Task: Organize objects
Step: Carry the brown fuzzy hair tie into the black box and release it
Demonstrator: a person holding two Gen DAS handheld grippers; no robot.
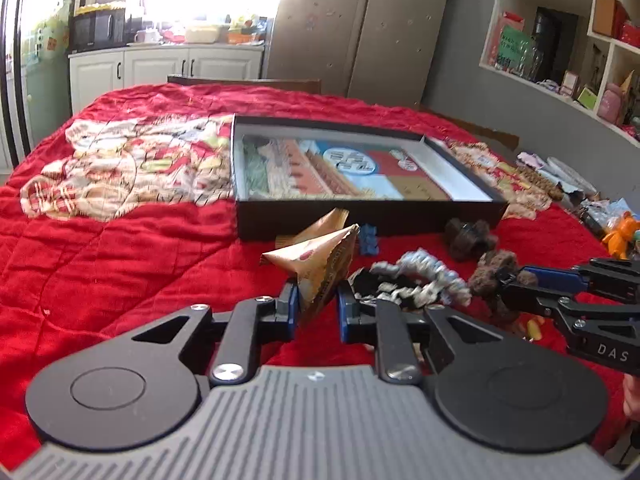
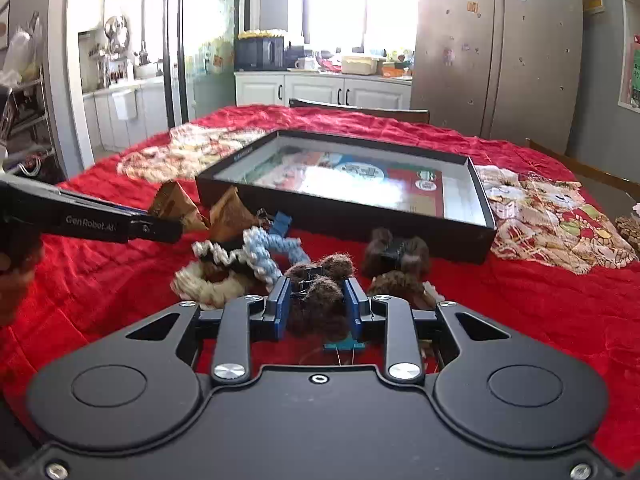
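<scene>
My left gripper (image 1: 318, 304) is shut on a tan foil packet (image 1: 320, 268), which it holds tilted just above the red quilt (image 1: 120, 260). In the right wrist view the left gripper (image 2: 170, 229) comes in from the left with the tan packet (image 2: 172, 202) at its tip. My right gripper (image 2: 316, 304) is shut on a brown fuzzy hair clip (image 2: 320, 300). The left wrist view shows the right gripper (image 1: 510, 284) on the brown fuzzy clip (image 1: 490, 270). A shallow black box (image 1: 360, 220) with a printed sheet inside lies just beyond both.
Between the grippers lie crinkled scrunchies (image 2: 256, 252), white, black and light blue. A second tan packet (image 2: 230, 216), a blue clip (image 2: 282, 220) and two more brown fuzzy clips (image 2: 396, 252) lie near the box (image 2: 340, 208). An orange toy (image 1: 620, 236) sits at the right.
</scene>
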